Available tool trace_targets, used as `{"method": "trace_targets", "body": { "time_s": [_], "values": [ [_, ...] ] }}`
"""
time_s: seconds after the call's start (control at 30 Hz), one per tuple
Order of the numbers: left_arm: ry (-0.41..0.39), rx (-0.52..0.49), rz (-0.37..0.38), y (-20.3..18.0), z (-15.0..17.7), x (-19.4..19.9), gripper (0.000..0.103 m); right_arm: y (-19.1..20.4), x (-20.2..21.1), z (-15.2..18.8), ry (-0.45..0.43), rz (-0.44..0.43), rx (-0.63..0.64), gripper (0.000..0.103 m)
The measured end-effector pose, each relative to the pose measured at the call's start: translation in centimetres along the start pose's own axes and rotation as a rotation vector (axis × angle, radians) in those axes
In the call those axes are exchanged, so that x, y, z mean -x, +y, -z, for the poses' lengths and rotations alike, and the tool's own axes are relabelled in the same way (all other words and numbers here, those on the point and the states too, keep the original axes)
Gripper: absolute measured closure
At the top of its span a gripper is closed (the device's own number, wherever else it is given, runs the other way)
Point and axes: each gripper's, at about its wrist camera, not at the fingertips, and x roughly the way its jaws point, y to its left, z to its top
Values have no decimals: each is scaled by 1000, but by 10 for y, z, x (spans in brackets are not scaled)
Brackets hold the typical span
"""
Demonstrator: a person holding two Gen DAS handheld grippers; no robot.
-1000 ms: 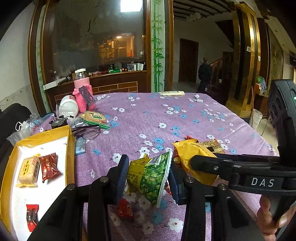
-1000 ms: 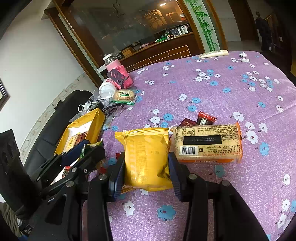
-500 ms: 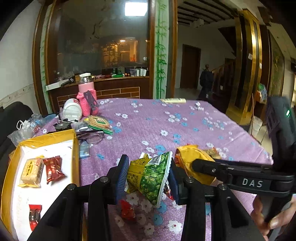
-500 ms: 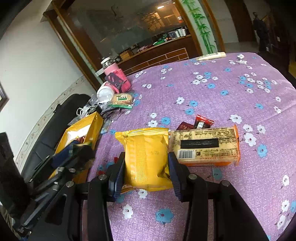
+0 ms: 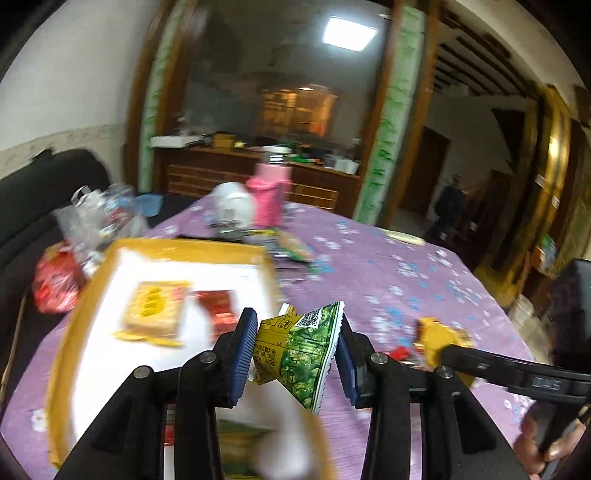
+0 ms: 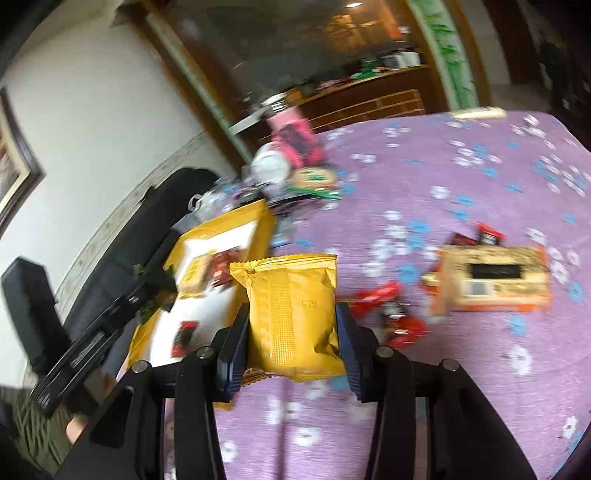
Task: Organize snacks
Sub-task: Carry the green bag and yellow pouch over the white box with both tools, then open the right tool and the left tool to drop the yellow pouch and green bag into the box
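Both wrist views face the yellow box (image 5: 85, 295) closely.

Walls: white plaster (image 5: 77, 85), a pale patterned border low down.
Partition: large dark glass pane (image 5: 280, 85) in a brown wooden frame, green bamboo painted on the side strips (image 5: 388, 136).
Counter: wooden sideboard (image 5: 229, 173) under the glass, cluttered.
Light: bright square ceiling panel (image 5: 349, 31).
Seating: black sofa (image 5: 44, 184) along the wall.
Doorway: dark wooden door (image 5: 424, 170).
Picture: framed, on the wall (image 6: 14, 162).

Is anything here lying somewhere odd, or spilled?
Yes: several small red snack packets lie scattered loose on the purple tablecloth beside the long orange box, outside the yellow tray that already holds other snacks.
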Motion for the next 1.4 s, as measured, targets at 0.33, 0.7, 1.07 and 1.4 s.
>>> {"method": "trace_targets", "body": {
  "time_s": [0.33,0.7,1.07,1.4],
  "values": [
    [92,183,-153,91,14,-18,60,79,-65,-2,113,-48,120,60],
    [159,229,-219,104,27,-38,60,120,-121,27,159,98,329,60],
    [163,202,-248,101,26,-39,60,118,-135,38,175,73,332,60],
    [157,195,-256,102,26,-40,60,128,-135,48,175,105,394,59]
  ]
}}
